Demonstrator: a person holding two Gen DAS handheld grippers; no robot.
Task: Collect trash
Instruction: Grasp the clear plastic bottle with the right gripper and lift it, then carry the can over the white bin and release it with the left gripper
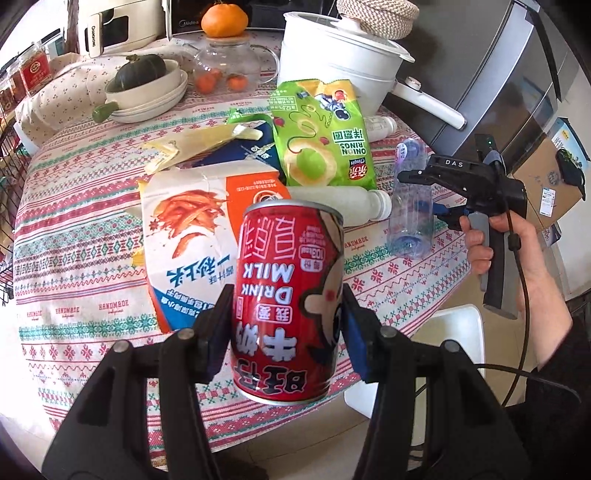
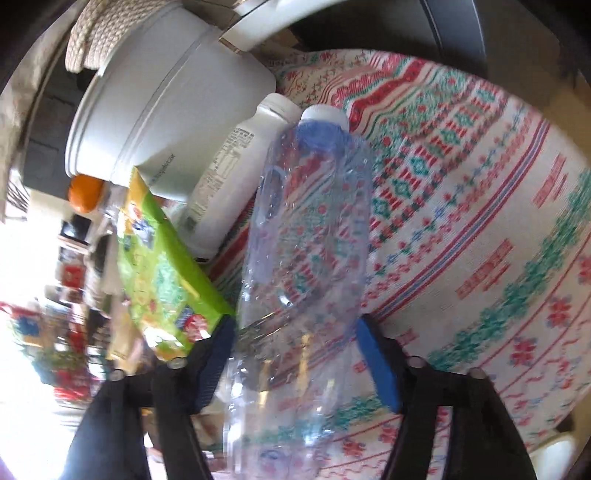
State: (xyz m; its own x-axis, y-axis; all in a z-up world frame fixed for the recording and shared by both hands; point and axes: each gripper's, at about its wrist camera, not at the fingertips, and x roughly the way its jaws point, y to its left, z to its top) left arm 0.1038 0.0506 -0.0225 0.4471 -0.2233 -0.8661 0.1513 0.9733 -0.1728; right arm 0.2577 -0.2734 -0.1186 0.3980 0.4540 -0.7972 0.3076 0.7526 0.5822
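Observation:
My left gripper [image 1: 286, 325] is shut on a red milk drink can [image 1: 288, 295] and holds it above the patterned tablecloth [image 1: 74, 266]. My right gripper [image 2: 295, 354] is shut on a clear plastic bottle [image 2: 306, 258] with a white cap; the bottle [image 1: 410, 199] and the gripper [image 1: 432, 192] also show at the right in the left wrist view. On the table lie a green onion rings bag [image 1: 321, 133], a white and orange snack bag [image 1: 195, 236], a yellow wrapper [image 1: 192, 144] and a white bottle [image 1: 343, 206].
A white electric pot [image 1: 340, 62] stands at the back, with a second white bottle [image 2: 229, 177] beside it. A glass teapot [image 1: 229, 66], stacked dishes with a squash [image 1: 147, 88] and a microwave [image 1: 192, 18] are behind. A white chair [image 1: 443, 332] sits at the table's right edge.

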